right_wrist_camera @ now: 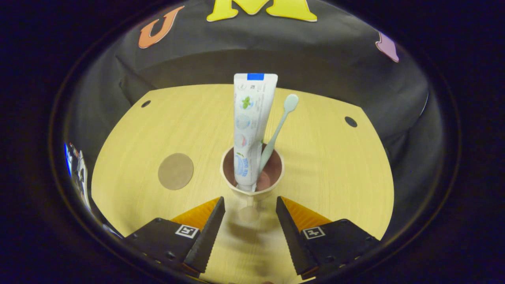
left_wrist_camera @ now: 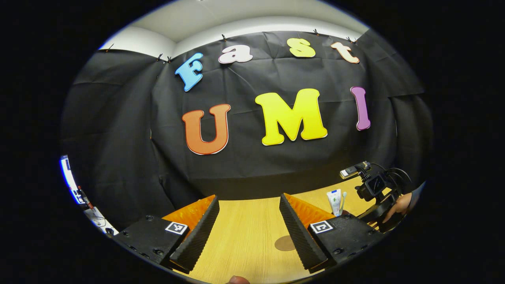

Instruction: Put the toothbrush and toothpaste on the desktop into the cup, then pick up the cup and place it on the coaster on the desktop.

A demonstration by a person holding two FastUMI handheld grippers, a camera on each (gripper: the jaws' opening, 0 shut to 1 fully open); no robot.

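— Where are the toothpaste (right_wrist_camera: pixel 250 130) and toothbrush (right_wrist_camera: pixel 276 132) being kept?
— Both are being held upright inside the cup (right_wrist_camera: pixel 252 173), which is standing on the desktop (right_wrist_camera: pixel 335 165); the coaster (right_wrist_camera: pixel 175 171) is lying well apart, bare.
— Is any writing being shown?
— The tube's print is too small to be read; square markers are being carried on both grippers.
— And the fingers?
— The right gripper (right_wrist_camera: pixel 250 215) is being held spread just before the cup, touching nothing; the left gripper (left_wrist_camera: pixel 249 227) is being held spread over bare wood.

Black cloth wall (left_wrist_camera: pixel 118 130) behind a pale wooden desktop (right_wrist_camera: pixel 335 165).
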